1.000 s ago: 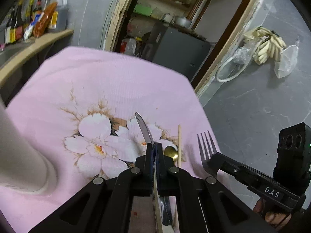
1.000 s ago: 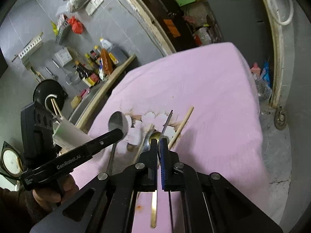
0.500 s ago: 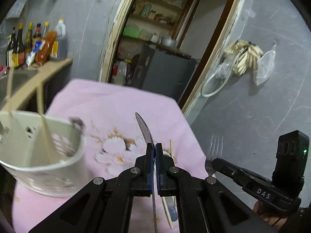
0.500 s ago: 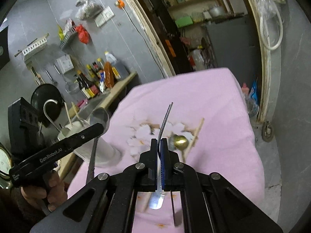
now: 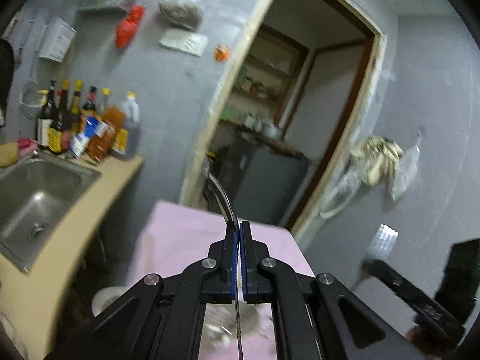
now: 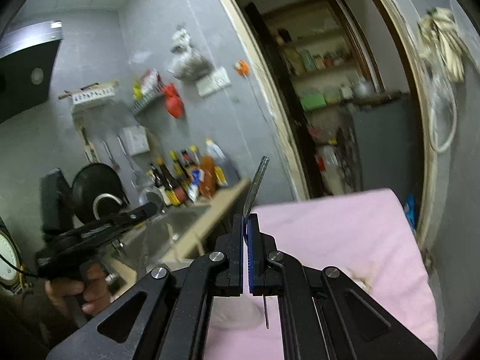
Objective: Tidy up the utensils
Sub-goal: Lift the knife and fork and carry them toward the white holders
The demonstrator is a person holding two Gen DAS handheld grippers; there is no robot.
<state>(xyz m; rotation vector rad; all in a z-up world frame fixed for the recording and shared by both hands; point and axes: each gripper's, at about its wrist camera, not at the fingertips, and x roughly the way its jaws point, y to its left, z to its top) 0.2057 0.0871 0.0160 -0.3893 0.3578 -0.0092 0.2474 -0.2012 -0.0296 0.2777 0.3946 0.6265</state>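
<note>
Raised above the pink cloth [image 5: 180,234], left gripper [image 5: 238,231] pinches a spoon [image 5: 223,198], right gripper [image 6: 248,225] a fork [image 6: 256,186]; thin edge-on grips risk slipping.

Grey plastered walls [image 5: 168,96]. Pale wood-framed doorway [image 5: 345,138] opened onto a pantry with stocked shelves [image 6: 318,60]. Beige surface [image 5: 99,198] held a stainless steel sink [image 5: 36,198] and a row of sauce bottles [image 5: 87,126]. Black wok [image 6: 96,192] hung on the wall. Table was covered by a pink cloth [image 6: 345,234].
</note>
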